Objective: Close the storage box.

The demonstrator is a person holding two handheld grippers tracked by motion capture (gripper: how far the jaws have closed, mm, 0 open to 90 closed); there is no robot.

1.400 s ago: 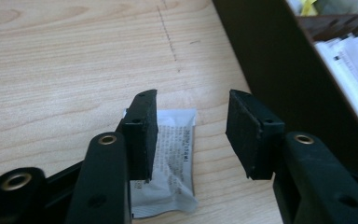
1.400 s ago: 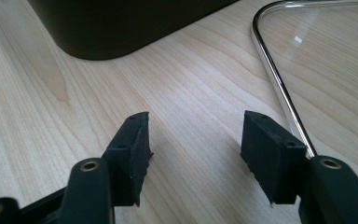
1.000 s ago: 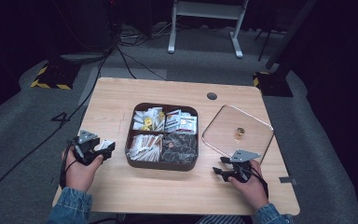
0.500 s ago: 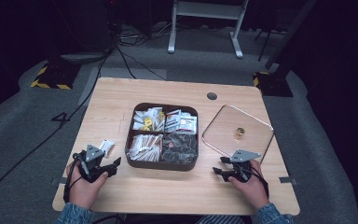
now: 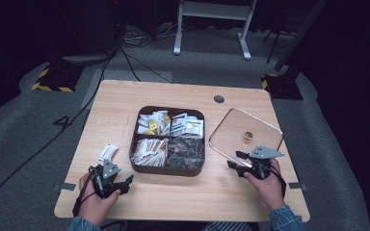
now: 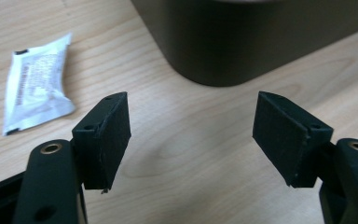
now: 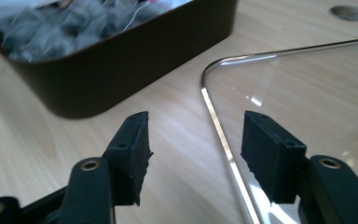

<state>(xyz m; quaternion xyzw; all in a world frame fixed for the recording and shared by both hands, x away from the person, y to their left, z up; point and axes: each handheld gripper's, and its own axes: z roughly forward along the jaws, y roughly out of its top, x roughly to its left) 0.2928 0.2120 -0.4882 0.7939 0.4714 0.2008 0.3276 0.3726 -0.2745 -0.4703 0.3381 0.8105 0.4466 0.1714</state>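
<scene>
Beyond my left gripper (image 6: 191, 135), whose empty jaws have just been widening, the small white paper sachet (image 6: 36, 81) lies loose on the desk; I judge it dropped, while my half-open right gripper (image 7: 193, 154) straddles the clear glass lid's (image 7: 307, 93) rim for lifting next.

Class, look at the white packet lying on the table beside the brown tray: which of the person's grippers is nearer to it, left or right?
Left. The left gripper sits just in front of the white packet, jaws open, not touching it. The right gripper is across the brown tray, at the glass lid.
</scene>
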